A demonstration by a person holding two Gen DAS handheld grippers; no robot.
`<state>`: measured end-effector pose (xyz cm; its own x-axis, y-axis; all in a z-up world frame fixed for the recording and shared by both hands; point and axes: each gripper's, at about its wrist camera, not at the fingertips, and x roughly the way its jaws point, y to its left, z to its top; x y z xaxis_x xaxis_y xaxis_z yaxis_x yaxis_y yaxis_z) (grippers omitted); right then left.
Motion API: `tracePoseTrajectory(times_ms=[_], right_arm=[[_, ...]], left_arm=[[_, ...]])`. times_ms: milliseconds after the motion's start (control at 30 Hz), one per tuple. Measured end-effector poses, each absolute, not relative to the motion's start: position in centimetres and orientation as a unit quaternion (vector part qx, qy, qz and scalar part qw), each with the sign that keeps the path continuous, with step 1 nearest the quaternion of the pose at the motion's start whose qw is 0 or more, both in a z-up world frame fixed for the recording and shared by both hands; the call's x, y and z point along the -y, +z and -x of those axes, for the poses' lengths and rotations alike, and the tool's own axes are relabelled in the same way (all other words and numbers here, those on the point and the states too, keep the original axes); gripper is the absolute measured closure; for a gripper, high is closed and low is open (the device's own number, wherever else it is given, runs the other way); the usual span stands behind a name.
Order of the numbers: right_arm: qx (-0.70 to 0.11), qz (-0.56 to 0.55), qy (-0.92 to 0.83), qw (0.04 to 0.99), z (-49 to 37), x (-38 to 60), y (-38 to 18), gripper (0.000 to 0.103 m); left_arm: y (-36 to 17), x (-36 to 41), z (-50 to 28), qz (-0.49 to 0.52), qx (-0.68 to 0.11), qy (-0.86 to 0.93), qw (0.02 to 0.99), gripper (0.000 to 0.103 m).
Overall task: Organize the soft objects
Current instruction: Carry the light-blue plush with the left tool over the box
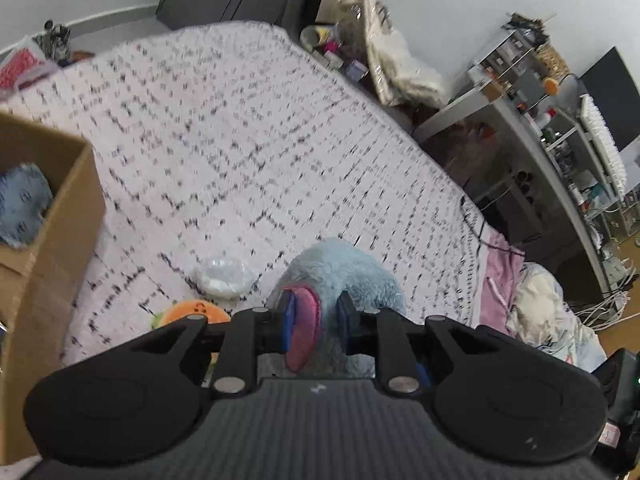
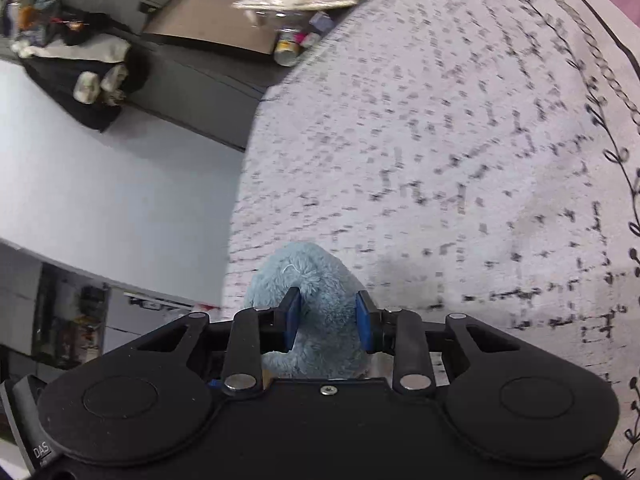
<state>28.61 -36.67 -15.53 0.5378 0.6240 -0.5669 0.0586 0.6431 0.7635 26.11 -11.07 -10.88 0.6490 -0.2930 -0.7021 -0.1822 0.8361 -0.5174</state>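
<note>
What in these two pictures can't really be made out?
- Blue plush toy, left view: its lower part sits behind the left tool.
- Plush, right view: same, behind the right tool.
- Cardboard box: cut off by the left edge.
- Bedspread: pattern blurred.

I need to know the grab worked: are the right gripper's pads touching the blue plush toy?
Touching. In the right wrist view, both blue pads of the right gripper press into the blue plush toy.
</note>
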Motion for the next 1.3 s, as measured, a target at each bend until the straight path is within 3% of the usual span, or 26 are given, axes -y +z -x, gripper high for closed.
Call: tracePoseTrajectory(times_ms=[733, 1300], right_arm=[[-0.377, -0.310, 0.247, 0.837, -24.6, 31.0, -8.8, 0.075], [-0.370, -0.257, 0.298, 0.842, -22.3, 23.9, -7.2, 0.075]], left_arm=[[-4.3, 6.5, -20.4, 0.280, -0.353, -0.029, 0.892, 0.083], [-3.5, -0.4, -16.7, 0.299, -0.334, -0.002, 0.894, 0.083]])
